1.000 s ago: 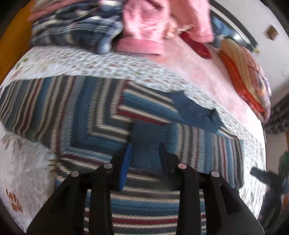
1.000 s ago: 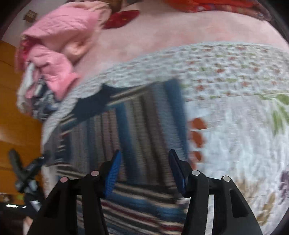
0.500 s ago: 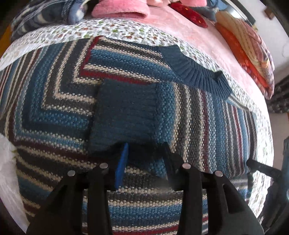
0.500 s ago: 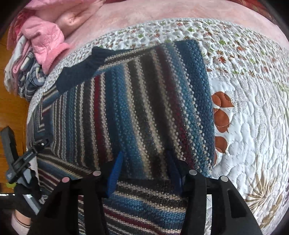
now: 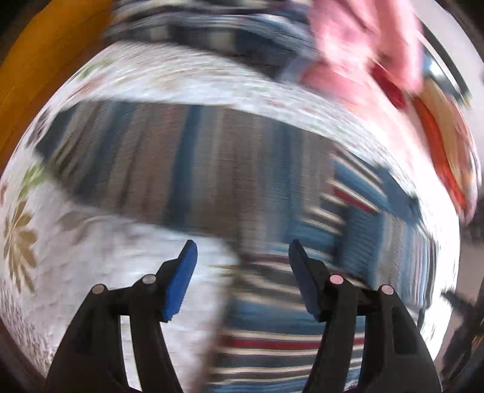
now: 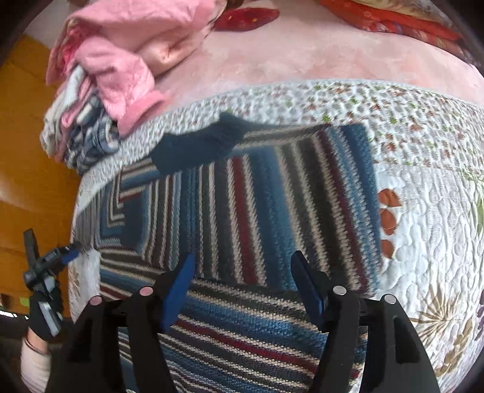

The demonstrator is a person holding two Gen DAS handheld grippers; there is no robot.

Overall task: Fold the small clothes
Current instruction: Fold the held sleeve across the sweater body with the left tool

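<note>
Blur smears the left wrist view; no writing is readable. The left gripper (image 5: 239, 257) gapes wide, empty, above the striped sweater (image 5: 211, 169) on the quilt (image 5: 90, 266).

Right wrist view is sharper: the right gripper (image 6: 240, 272) is spread wide, holding nothing, over the sweater, folded near the quilt's far edge; a clothes pile (image 6: 121, 75) is cut off at top left.

White floral quilt (image 6: 423, 241), pink blanket (image 6: 302, 66) beyond it, red patterned bedding (image 6: 393, 18) at far edge, orange wooden panel (image 6: 27, 169)
</note>
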